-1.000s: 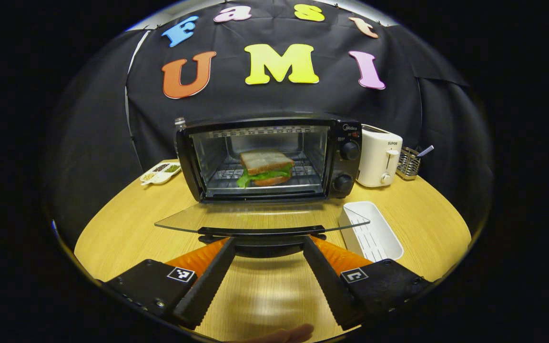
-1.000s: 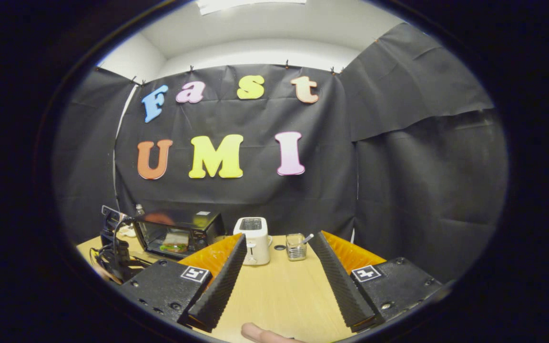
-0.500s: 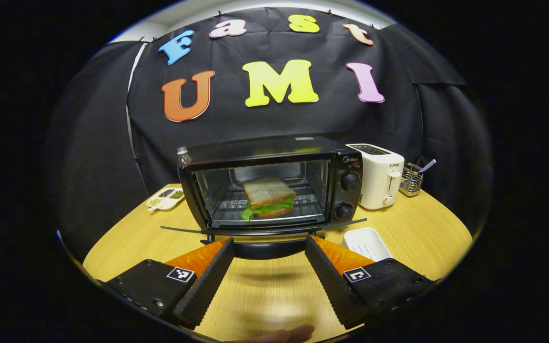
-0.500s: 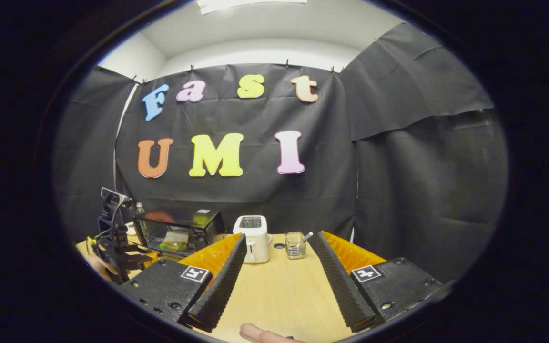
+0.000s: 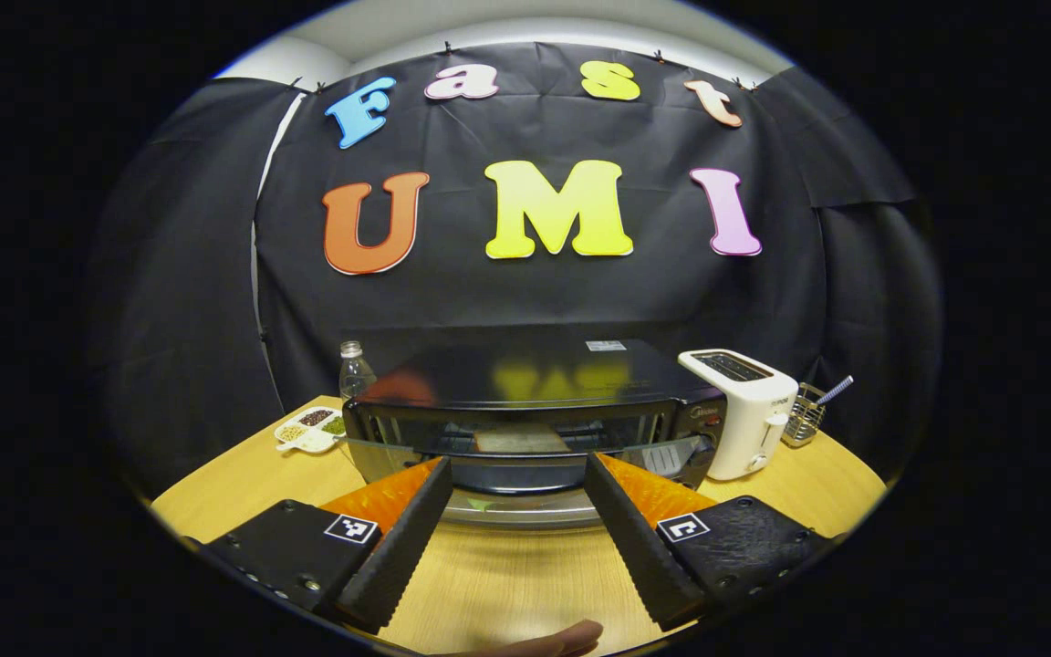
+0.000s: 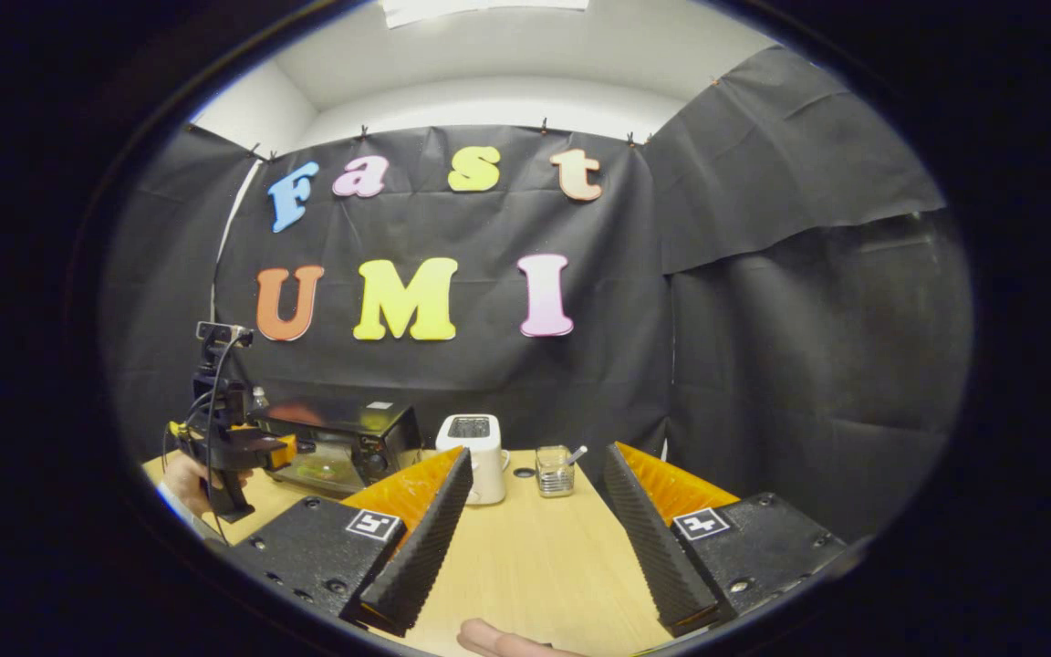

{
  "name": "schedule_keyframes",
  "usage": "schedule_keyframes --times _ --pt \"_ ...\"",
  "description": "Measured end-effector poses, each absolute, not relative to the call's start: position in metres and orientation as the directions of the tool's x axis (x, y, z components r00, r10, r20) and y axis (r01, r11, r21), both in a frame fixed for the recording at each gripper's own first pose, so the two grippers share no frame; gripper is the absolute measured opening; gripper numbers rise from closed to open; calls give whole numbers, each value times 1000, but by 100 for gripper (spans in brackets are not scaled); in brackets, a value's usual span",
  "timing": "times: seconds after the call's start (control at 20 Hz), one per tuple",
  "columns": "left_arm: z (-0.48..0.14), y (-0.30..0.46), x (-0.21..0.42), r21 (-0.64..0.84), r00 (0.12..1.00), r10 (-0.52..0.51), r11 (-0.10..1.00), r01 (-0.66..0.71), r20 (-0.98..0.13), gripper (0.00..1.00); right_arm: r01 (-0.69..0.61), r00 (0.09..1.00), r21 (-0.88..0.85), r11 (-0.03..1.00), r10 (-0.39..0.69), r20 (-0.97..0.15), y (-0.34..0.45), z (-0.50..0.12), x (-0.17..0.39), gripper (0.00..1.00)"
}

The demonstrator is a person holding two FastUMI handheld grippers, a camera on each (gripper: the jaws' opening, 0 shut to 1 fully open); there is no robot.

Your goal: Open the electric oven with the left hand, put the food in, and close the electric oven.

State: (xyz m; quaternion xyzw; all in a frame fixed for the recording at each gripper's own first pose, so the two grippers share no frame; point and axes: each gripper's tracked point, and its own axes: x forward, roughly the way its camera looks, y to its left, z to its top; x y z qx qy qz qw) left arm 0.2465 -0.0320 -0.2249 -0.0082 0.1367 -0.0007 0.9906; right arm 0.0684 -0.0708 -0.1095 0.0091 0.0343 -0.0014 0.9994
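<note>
Left tongs (image 5: 512,511) are spread wide under the oven door (image 5: 507,474), which is half raised with the sandwich (image 5: 519,440) inside; push up evenly till it latches. Right tongs (image 6: 535,538) wide, idle over the worktop (image 6: 535,566).

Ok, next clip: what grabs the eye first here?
The black oven at mid-table, its glass door swung partway up with the handle between the open left gripper's fingers, and a sandwich just visible inside. A white toaster stands right beside the oven. The right gripper hangs open over bare table.
</note>
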Motion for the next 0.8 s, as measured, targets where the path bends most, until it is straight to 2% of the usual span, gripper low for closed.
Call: schedule_keyframes --times 0.25,0.8 --pt "-213 -32 230 -31 965 -16 999 8 -263 96 -2 998 21 1000 4 -66 -69 -109 66 94" --pt "-116 -30 159 -65 995 -31 998 25 -91 95 3 999 35 999 -2 -42 -63 -100 52 94"
